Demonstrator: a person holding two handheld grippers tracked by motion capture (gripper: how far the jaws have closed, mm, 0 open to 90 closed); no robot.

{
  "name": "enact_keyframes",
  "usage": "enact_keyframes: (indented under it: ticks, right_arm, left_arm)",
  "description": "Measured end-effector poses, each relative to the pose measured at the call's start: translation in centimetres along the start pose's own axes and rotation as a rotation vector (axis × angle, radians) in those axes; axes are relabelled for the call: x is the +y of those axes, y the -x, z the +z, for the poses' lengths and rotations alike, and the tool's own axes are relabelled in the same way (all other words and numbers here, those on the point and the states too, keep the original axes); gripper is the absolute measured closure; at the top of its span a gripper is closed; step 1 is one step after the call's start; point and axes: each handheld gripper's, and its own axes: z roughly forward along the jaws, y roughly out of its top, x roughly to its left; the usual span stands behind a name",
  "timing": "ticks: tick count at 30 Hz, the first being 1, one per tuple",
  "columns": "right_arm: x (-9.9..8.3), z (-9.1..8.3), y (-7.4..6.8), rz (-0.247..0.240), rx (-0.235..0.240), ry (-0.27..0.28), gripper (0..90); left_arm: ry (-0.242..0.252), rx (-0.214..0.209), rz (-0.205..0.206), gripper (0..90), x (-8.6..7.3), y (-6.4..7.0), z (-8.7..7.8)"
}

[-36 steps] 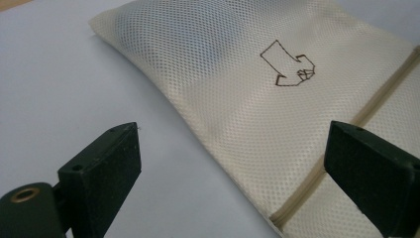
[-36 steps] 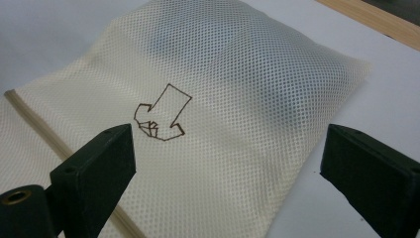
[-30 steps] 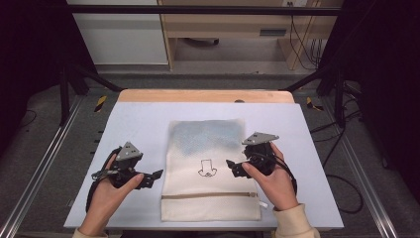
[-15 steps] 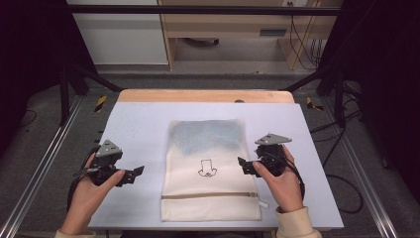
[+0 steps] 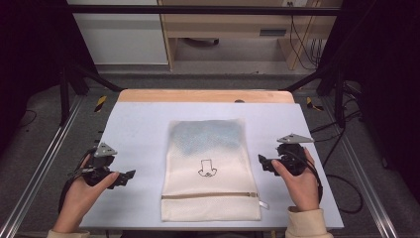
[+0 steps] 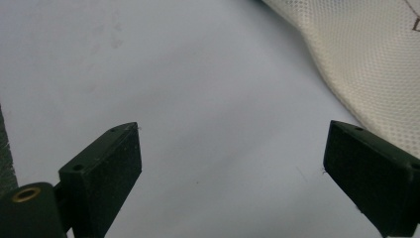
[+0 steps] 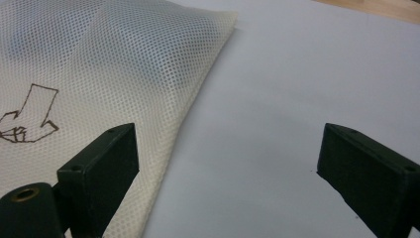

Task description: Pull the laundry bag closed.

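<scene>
While both grippers, left [image 5: 130, 174] and right [image 5: 261, 159], stand wide open and empty beside the bag [image 5: 210, 171], which lies flat mid-table, approach its side edges low and level before pinching mesh.

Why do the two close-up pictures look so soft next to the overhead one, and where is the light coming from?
High view: even light on the table, dark surroundings, mesh bag fairly sharp. Left gripper view: black jaws close to the lens, slightly blurred; the bag's edge casts a soft shadow. Right gripper view: the mesh weave is crisp mid-frame, with a soft shadow along the bag's edge.
</scene>
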Motion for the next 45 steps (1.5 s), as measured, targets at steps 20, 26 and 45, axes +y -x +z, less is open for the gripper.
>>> enact_keyframes:
  ticks: [20, 26, 45]
  right_arm:
    - [-3.1, 0.4, 3.0, 0.064, -0.031, -0.047, 7.6]
    - [-4.5, 0.6, 3.6, 0.085, -0.028, -0.083, 8.1]
    - [-8.3, 0.7, 3.9, 0.069, -0.016, -0.05, 10.3]
  left_arm:
    - [-0.059, 0.038, -0.044, 8.0, -2.4, -2.5, 1.1]
    - [-0.08, 0.051, -0.048, 8.0, -3.0, -2.8, 1.5]
    - [0.006, 0.095, -0.048, 7.9, -4.8, -3.1, 1.3]
